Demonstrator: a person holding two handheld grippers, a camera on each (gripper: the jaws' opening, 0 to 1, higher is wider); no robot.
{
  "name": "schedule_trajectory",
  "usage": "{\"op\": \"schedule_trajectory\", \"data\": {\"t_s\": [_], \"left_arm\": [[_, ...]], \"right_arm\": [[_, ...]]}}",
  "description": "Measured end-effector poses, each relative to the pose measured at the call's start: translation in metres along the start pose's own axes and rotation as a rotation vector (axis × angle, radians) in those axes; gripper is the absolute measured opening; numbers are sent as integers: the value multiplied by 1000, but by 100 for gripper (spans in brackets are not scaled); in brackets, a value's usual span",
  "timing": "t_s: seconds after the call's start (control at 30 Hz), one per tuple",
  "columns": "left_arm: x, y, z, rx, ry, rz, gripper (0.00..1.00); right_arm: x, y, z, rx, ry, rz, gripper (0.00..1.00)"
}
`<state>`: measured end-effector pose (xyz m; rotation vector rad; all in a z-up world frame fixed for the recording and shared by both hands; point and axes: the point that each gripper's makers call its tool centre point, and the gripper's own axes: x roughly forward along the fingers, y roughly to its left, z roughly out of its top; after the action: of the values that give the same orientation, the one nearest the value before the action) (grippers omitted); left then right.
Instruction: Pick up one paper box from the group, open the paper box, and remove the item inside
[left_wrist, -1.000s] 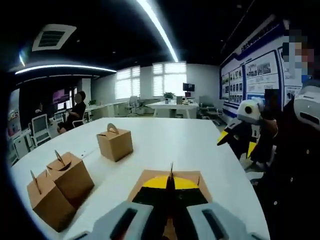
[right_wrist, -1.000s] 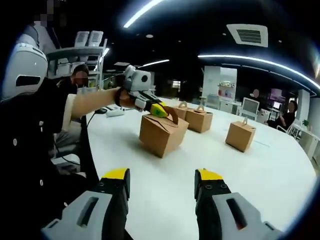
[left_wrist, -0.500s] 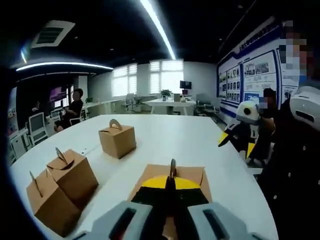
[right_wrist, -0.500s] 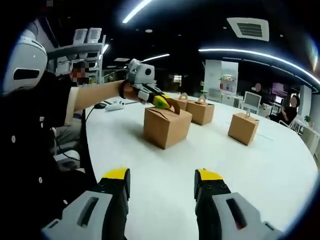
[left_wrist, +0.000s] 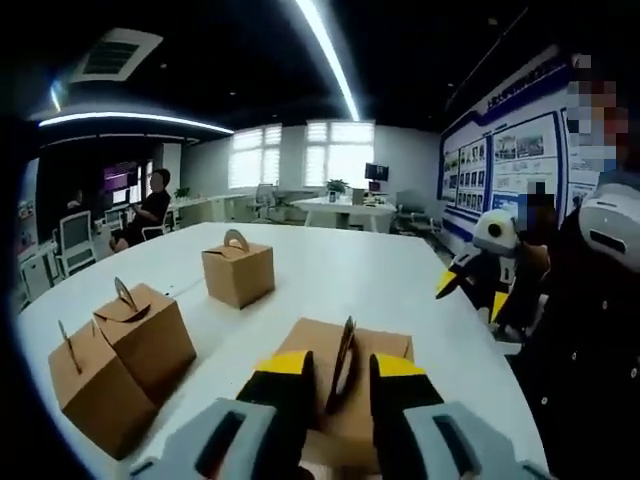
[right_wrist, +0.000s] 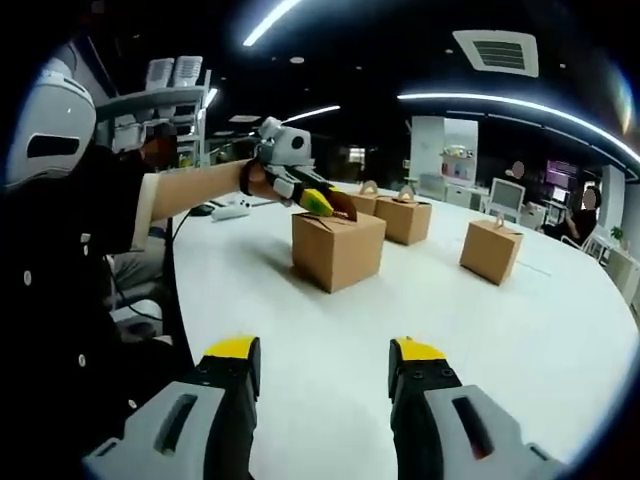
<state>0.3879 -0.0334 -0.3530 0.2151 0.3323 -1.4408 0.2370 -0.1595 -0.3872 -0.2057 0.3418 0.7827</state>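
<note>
The chosen paper box (left_wrist: 345, 400) sits on the white table (left_wrist: 380, 280), down at six o'clock in the left gripper view, its thin arched handle (left_wrist: 345, 350) standing upright on top and running edge-on, straight away from the camera. That handle line is the box's clear axis, pointing out toward twelve o'clock across the table. The left gripper (left_wrist: 337, 370) straddles it, yellow-tipped jaws parted a little with the handle in the gap; no firm pinch can be made out, so call it open around the handle. In the right gripper view the same box (right_wrist: 338, 248) sits near the middle, slightly toward eleven o'clock, with the left gripper (right_wrist: 325, 203) on top of it. The right gripper (right_wrist: 324, 362) waits low at six o'clock, jaws wide apart, holding nothing. The box looks set apart from the group, so this reads as the opening step: next the tabs by the handle need parting, probably with the right steadying. Three spare boxes (left_wrist: 115, 360) wait at eight to ten o'clock.
</note>
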Motion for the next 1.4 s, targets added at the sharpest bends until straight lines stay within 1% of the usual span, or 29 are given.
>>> {"op": "schedule_trajectory", "data": {"t_s": [0.07,0.1,0.13,0.17,0.23,0.27,0.3,0.37,0.43,0.53,0.57,0.67,0.7,0.77,0.87,0.93,1.07,1.13,1.23,1.4], "left_arm": [[-5,-1,2,16,-4,26,37],[-8,-3,2,20,-8,38,37],[-12,-2,3,18,-11,66,37],[-16,1,3,13,-10,108,37],[-25,0,4,20,-25,163,38],[-32,0,4,14,-28,206,38],[-38,-2,4,16,-32,235,38],[-49,-9,3,9,-45,273,38],[-60,-15,-1,-3,-39,312,38],[-78,-29,-14,-11,14,381,47],[-84,-34,-20,-29,36,398,51],[-103,-49,-41,-103,103,452,55],[-112,-53,-48,-99,118,488,57],[-125,-59,-62,-93,161,542,58],[-144,-68,-73,-118,165,608,58],[-156,-72,-78,-119,172,645,58],[-172,-79,-79,-131,174,680,59],[-179,-85,-76,-128,172,692,58],[-187,-87,-65,-100,161,699,57],[-194,-85,-46,-112,136,705,56]], "right_arm": [[0,0,0,1,-2,-1,52],[-1,0,0,2,-2,-2,52],[-1,-1,0,4,-5,-3,52],[-1,-1,1,8,-9,-3,52],[-1,-1,2,12,-12,-2,53],[-1,-2,2,10,-13,-3,53],[-1,-2,2,9,-12,-3,53],[-1,-3,2,8,-12,-3,54],[-2,-3,3,5,-11,0,55],[-3,-1,2,-5,-3,14,57],[-3,-1,1,-10,1,15,57],[-6,-4,-1,-15,12,3,58],[-8,-7,0,-15,12,-5,58],[-11,-10,3,-14,9,-19,58],[-14,-13,7,-20,14,-29,60],[-17,-14,8,-41,33,-32,60],[-23,-15,13,-62,60,-24,62],[-27,-15,16,-65,69,-16,63],[-33,-17,22,-73,78,-10,63],[-41,-24,29,-97,118,-9,64]]}}
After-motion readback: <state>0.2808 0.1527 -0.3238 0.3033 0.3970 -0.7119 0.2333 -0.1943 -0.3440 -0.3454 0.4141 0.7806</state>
